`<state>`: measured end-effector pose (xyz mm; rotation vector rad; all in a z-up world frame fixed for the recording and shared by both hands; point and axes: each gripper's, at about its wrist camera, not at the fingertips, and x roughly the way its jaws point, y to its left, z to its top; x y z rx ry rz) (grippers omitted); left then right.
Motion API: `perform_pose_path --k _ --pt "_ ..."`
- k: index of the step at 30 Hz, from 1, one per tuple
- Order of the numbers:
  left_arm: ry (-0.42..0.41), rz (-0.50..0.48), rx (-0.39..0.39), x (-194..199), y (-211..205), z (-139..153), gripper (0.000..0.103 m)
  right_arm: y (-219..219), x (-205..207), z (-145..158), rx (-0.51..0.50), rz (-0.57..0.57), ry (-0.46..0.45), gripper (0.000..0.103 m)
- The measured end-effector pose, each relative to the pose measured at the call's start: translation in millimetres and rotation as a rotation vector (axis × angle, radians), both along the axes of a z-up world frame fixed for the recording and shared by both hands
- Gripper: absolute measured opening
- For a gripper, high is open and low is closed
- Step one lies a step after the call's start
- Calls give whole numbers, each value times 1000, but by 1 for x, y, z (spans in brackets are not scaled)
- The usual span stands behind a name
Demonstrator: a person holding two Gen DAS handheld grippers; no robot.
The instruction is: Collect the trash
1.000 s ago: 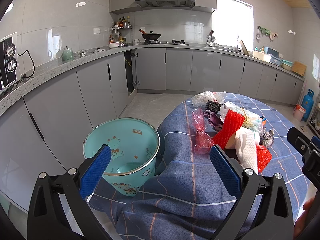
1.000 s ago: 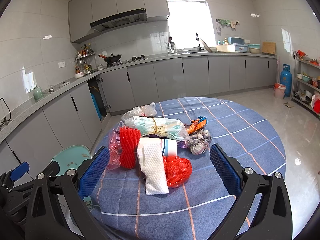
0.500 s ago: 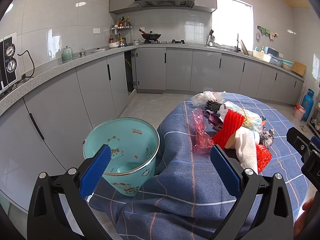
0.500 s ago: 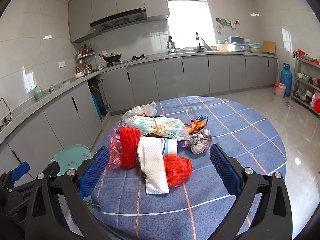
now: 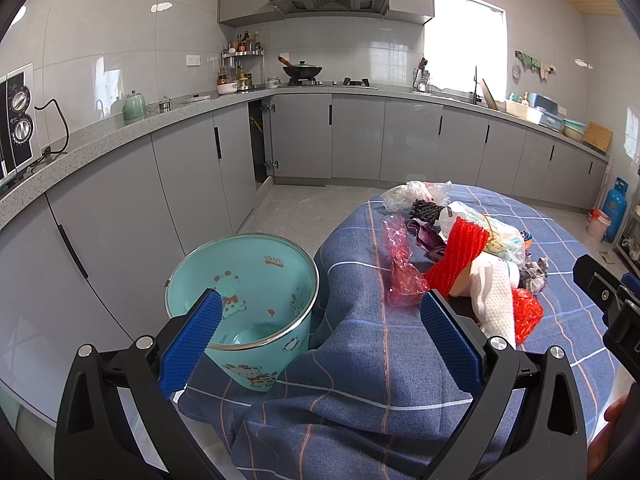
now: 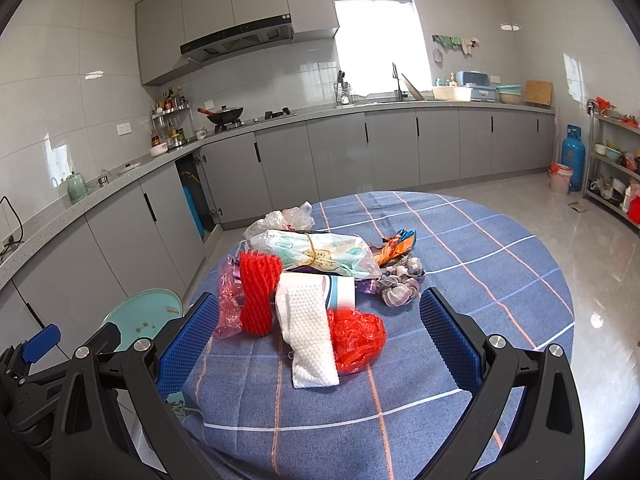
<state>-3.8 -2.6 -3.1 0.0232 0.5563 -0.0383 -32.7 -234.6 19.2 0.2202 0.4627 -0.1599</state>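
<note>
Both claws wide and empty: left claw point(image 5: 320, 336) above bin point(image 5: 240, 300), right claw point(image 6: 320, 330) toward trash pile point(image 6: 316, 284).

teal bin point(image 5: 256, 280) beside table point(image 5: 360, 360); trash pile point(image 5: 460, 256) on top.

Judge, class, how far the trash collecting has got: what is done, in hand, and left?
Done: nothing visible; the teal bin looks empty. In hand: nothing; the left gripper and right gripper hover open. Left: the whole trash pile on the table, including the red foam net and white wipe.
</note>
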Motion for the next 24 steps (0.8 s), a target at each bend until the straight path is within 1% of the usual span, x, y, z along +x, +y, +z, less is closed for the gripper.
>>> perform_pose_path --k 16,24 --pt "6 0 -1 -1 -2 -4 97 0 0 -1 2 1 1 99" --pt "25 3 5 6 -3 -9 97 -5 6 -9 18 0 24 99"
